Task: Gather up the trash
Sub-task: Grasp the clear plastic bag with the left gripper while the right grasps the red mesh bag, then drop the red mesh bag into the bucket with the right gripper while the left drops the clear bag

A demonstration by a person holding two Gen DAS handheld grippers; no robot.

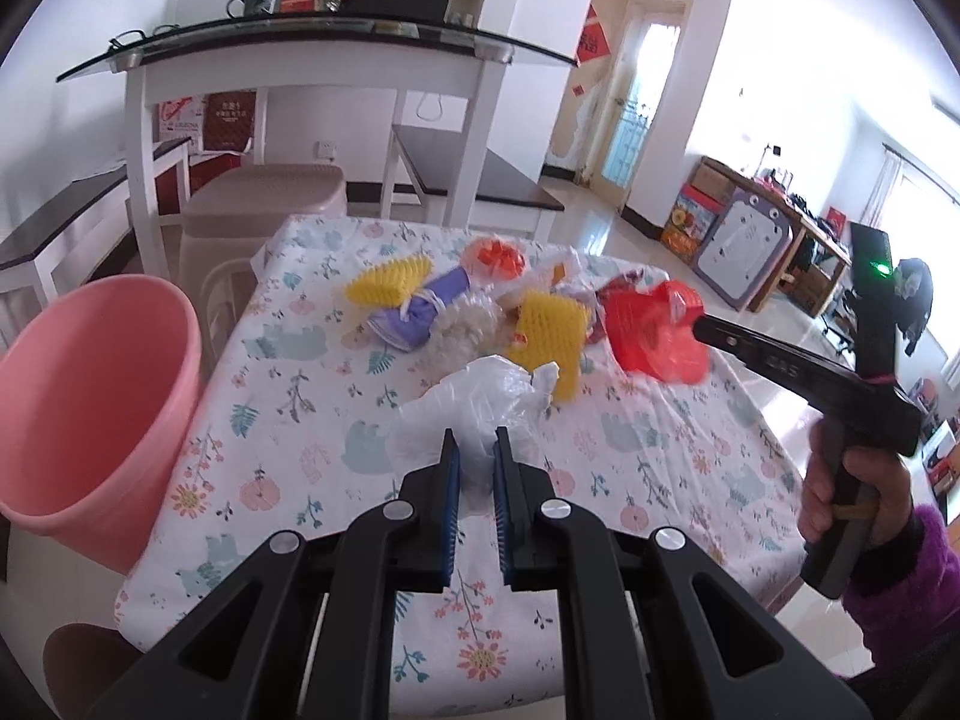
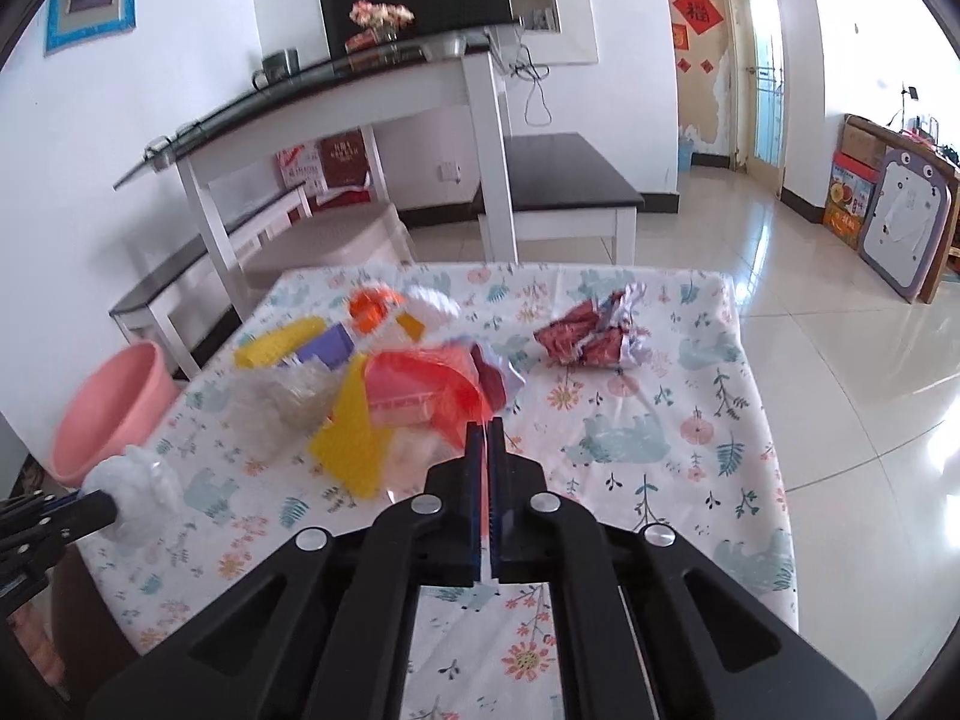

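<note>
Left gripper (image 1: pixel 476 450): fingers pinch a crinkly clear bag (image 1: pixel 474 402) above the table (image 1: pixel 288 420)
Right gripper (image 2: pixel 485 427): fingers clamped on a thin red bag (image 2: pixel 432 387), lifted
Trash: yellow foam nets (image 1: pixel 549 336), crumpled red wrapper (image 2: pixel 591 336) on floral cloth
Bin (image 1: pixel 90 408): pink plastic, beside the table's left edge

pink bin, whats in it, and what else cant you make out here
- Pink bin: left wrist view, its bottom is cut off by the near rim; contents unknown.
- White plastic bag: the left gripper covers its lower part.
- Red plastic bag: right wrist view, motion blur hides its contents.
</note>
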